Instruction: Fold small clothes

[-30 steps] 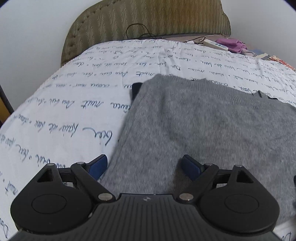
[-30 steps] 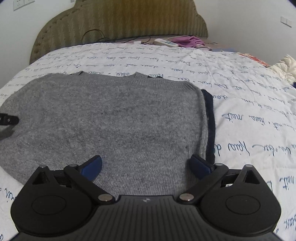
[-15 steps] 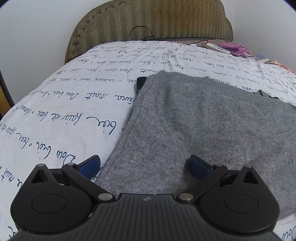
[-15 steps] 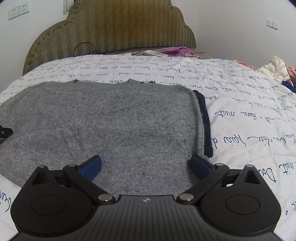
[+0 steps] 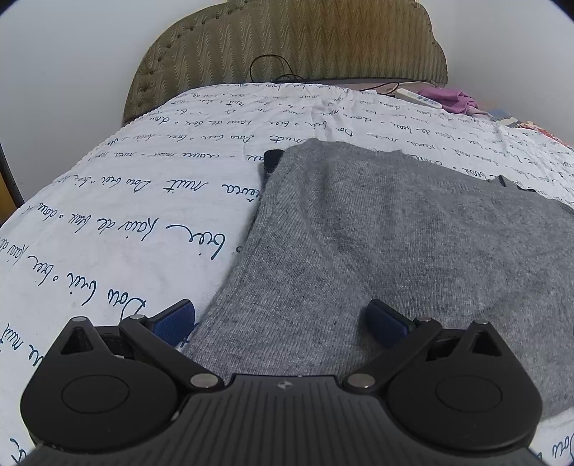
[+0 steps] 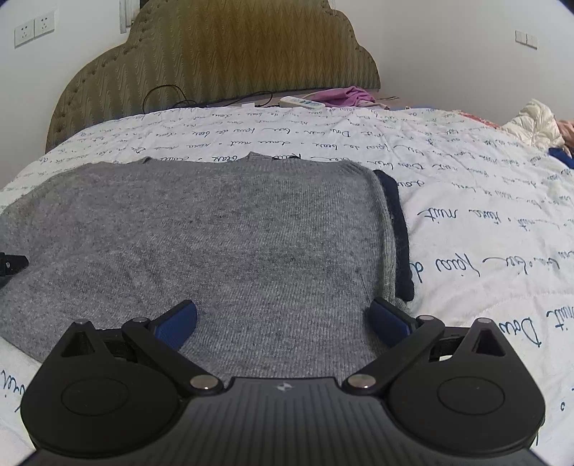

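Grey knitted sweater (image 5: 412, 251) with a dark navy edge lying flat on the white quilt with blue handwriting print (image 5: 136, 215), both black two-finger grippers, left gripper (image 5: 281, 322) and right gripper (image 6: 283, 321), poised over its near hem, jaws spread wide, gripping nothing, left's just finished opening.

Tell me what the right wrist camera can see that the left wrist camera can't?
Only the right wrist view shows the wall sockets, the cream puffy bedding and the sweater's right edge with its navy sleeve. Only the left wrist view shows the sweater's left edge and navy cuff. Both show the grey sweater, the white quilt, the headboard, and open grippers: right gripper, left gripper.
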### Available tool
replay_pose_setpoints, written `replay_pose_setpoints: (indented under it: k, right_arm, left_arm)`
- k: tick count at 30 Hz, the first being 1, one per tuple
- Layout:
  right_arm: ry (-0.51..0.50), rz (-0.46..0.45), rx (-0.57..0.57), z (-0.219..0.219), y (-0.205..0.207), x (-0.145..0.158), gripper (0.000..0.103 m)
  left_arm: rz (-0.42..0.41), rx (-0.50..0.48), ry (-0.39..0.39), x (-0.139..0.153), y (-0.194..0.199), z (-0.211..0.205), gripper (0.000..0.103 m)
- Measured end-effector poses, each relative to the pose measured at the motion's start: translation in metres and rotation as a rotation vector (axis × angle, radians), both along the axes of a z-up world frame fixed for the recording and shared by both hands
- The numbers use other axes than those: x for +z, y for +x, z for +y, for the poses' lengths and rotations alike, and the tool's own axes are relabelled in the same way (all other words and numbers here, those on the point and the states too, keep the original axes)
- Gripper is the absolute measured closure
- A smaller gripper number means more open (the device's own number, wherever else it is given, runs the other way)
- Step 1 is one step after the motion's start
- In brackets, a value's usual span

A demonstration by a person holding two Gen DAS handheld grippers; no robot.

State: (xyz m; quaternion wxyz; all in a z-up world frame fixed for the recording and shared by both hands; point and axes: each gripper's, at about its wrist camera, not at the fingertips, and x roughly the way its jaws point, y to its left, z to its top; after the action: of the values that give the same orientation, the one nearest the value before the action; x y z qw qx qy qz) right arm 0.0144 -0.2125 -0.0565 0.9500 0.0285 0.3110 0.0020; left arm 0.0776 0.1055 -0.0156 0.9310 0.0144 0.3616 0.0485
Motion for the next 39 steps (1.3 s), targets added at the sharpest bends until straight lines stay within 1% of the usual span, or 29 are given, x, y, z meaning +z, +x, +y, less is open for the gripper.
replay_pose_setpoints:
  k: [2, 10, 17, 22, 29, 39]
  right_arm:
    - [0.009, 0.001, 0.0, -0.001, 0.0, 0.0, 0.0]
    - [-0.016, 0.007, -0.002, 0.002, 0.001, 0.001, 0.0]
    - [-0.04, 0.028, 0.006, 0.01, -0.001, 0.01, 0.0]
    - [-0.036, 0.011, 0.06, 0.024, -0.007, 0.021, 0.0]
    - [-0.07, -0.032, 0.149, 0.055, -0.013, 0.036, 0.0]
    - [-0.075, -0.039, 0.237, 0.09, -0.019, 0.041, 0.0]
  left_arm:
    - [0.0, 0.0, -0.002, 0.0, 0.0, 0.0, 0.0]
    - [0.004, -0.004, -0.004, 0.0, 0.0, 0.001, 0.0]
    - [0.042, -0.014, -0.027, 0.006, 0.001, 0.005, 0.0]
    - [0.068, -0.015, -0.053, 0.012, 0.003, 0.011, 0.001]
    - [0.068, -0.017, -0.032, 0.021, 0.004, 0.013, 0.001]
    - [0.05, -0.015, -0.007, 0.034, 0.007, 0.017, 0.001]
